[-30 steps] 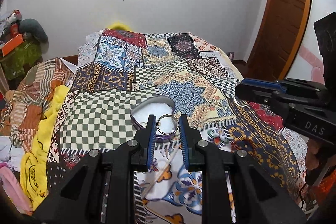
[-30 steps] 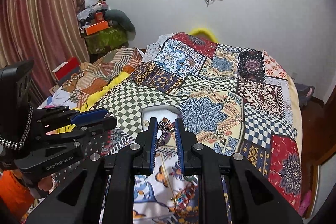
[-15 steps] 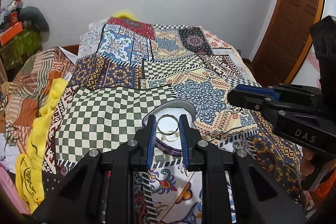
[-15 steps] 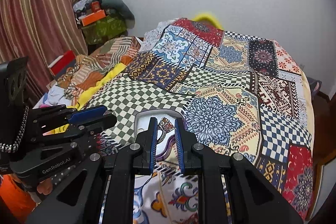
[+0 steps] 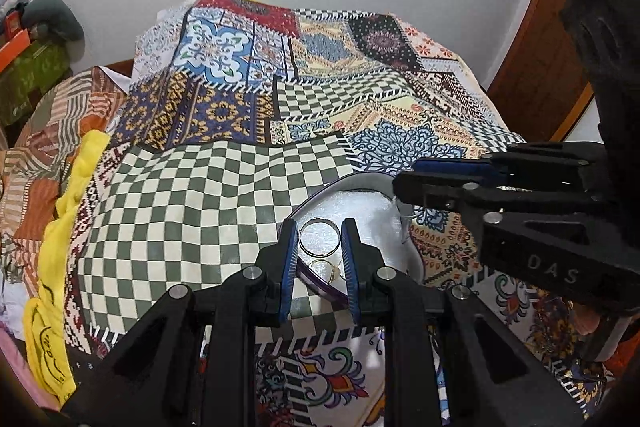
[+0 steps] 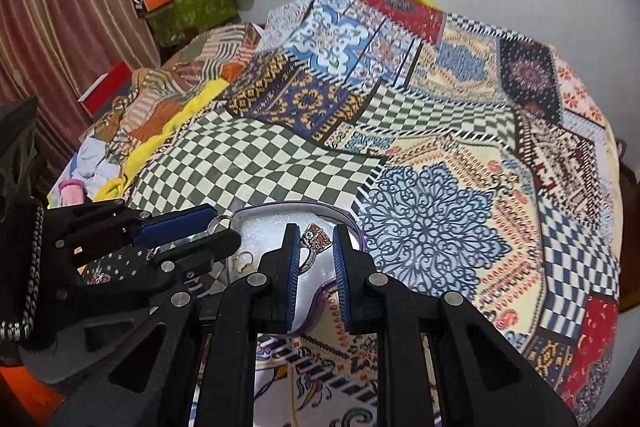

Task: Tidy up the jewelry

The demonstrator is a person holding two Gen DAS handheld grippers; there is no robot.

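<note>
A purple-rimmed case with a white lining (image 5: 360, 203) lies open on the patchwork bedspread; it also shows in the right wrist view (image 6: 264, 227). My left gripper (image 5: 319, 239) is shut on a thin silver bangle (image 5: 320, 238) and holds it over the case. Small gold rings (image 5: 326, 269) lie in the case below it. My right gripper (image 6: 316, 243) is shut on a jewelled bracelet with orange stones (image 6: 314, 245), also over the case. Each gripper shows in the other's view, the right (image 5: 404, 187) and the left (image 6: 224, 227).
The patchwork bedspread (image 5: 224, 195) covers the bed. Yellow cloth and striped fabric (image 5: 68, 187) are heaped at the bed's left edge. Boxes (image 6: 188, 3) and a curtain stand at the far left, a wooden door (image 5: 560, 39) at the right.
Both grippers have moved forward and down over the case, still holding the bangle and the bracelet. The case now fills more of both views.
</note>
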